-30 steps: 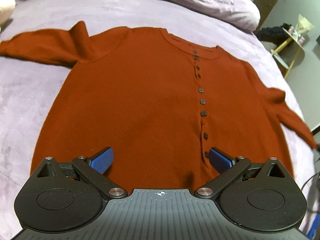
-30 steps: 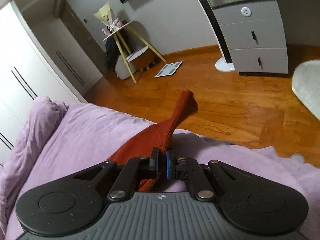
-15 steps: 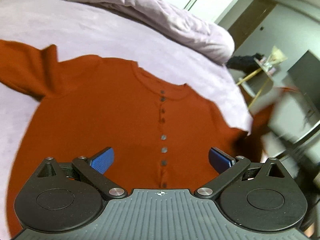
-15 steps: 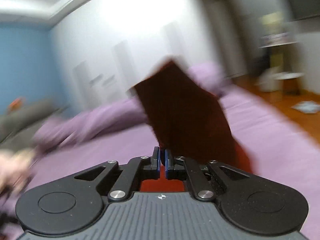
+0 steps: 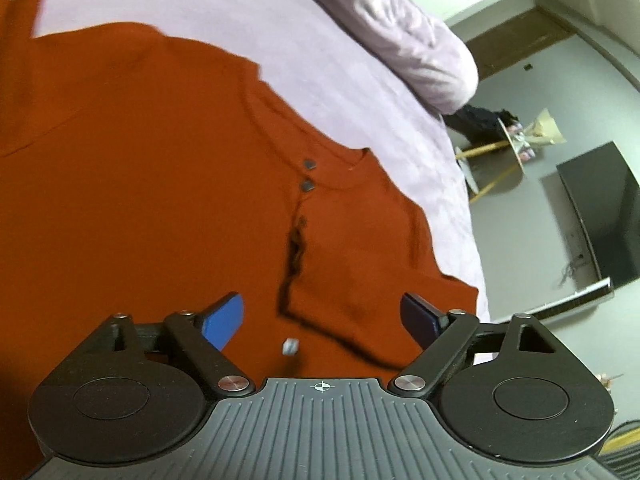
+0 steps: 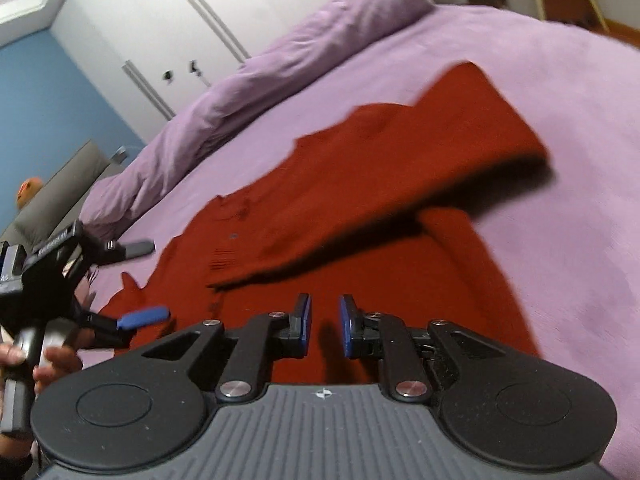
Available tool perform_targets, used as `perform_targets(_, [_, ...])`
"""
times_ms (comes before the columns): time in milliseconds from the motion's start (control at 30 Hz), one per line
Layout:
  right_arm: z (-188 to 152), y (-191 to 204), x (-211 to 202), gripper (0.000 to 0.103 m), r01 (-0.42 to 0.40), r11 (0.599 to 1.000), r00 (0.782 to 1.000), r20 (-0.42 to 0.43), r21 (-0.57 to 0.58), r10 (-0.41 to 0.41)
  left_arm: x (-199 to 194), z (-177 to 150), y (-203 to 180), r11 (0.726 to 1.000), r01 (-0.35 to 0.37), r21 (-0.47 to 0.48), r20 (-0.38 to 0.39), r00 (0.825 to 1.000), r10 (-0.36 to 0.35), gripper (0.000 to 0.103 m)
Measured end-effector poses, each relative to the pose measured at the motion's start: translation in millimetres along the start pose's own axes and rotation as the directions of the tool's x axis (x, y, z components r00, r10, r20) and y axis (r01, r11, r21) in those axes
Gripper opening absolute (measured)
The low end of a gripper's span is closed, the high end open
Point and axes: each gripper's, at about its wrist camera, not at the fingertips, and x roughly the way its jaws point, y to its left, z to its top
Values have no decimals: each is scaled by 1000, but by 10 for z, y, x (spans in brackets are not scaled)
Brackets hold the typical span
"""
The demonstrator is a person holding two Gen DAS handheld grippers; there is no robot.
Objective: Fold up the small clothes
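A rust-red buttoned cardigan [image 5: 152, 184] lies flat on the lilac bed; it also shows in the right wrist view [image 6: 400, 264]. Its right sleeve [image 6: 400, 184] lies folded across the chest, with the cuff near the button line [image 5: 340, 280]. My left gripper [image 5: 322, 316] is open and empty, just above the cardigan's lower front. My right gripper [image 6: 323, 324] is open and empty above the cardigan's right side. The left gripper also shows in the right wrist view [image 6: 132, 320], held by a hand at the left edge.
A rolled lilac duvet [image 6: 256, 92] lies along the head of the bed. The bed's right edge [image 5: 464, 216] drops toward a small side table [image 5: 508, 148] and a dark TV [image 5: 600, 208]. A dark phone-like object [image 6: 132, 248] lies on the bed.
My right gripper carried the sleeve up and over onto the chest, then opened and let it go. My left gripper moved closer over the cardigan and tilted, staying open.
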Motion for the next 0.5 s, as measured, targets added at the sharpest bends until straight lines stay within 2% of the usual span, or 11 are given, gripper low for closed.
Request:
perform_targets(33, [-28, -64, -6, 15, 5, 1000, 1000, 1, 17, -5, 70, 26, -7, 1000, -4, 11, -16, 1000, 4, 82])
perform_targets(100, [-119, -138, 19, 14, -9, 999, 1000, 9, 51, 8, 257, 68, -29, 999, -23, 22, -54, 998, 24, 66])
perform_targets(167, [-147, -206, -19, 14, -23, 997, 1000, 20, 72, 22, 403, 87, -21, 999, -37, 14, -88, 995, 38, 55])
perform_targets(267, [-192, -232, -36, 14, -32, 996, 999, 27, 78, 30, 460, 84, -61, 998, -59, 30, -83, 995, 61, 47])
perform_targets(367, [-190, -236, -13, 14, -36, 997, 999, 32, 72, 34, 460, 89, -123, 991, -109, 82, -80, 990, 115, 25])
perform_targets(400, [-195, -244, -18, 14, -37, 997, 999, 33, 71, 35, 459, 87, -133, 989, -112, 93, -80, 990, 120, 11])
perform_targets(500, [-188, -241, -10, 14, -40, 997, 999, 38, 70, 37, 440, 43, -142, 989, -102, 107, -69, 992, 109, 10])
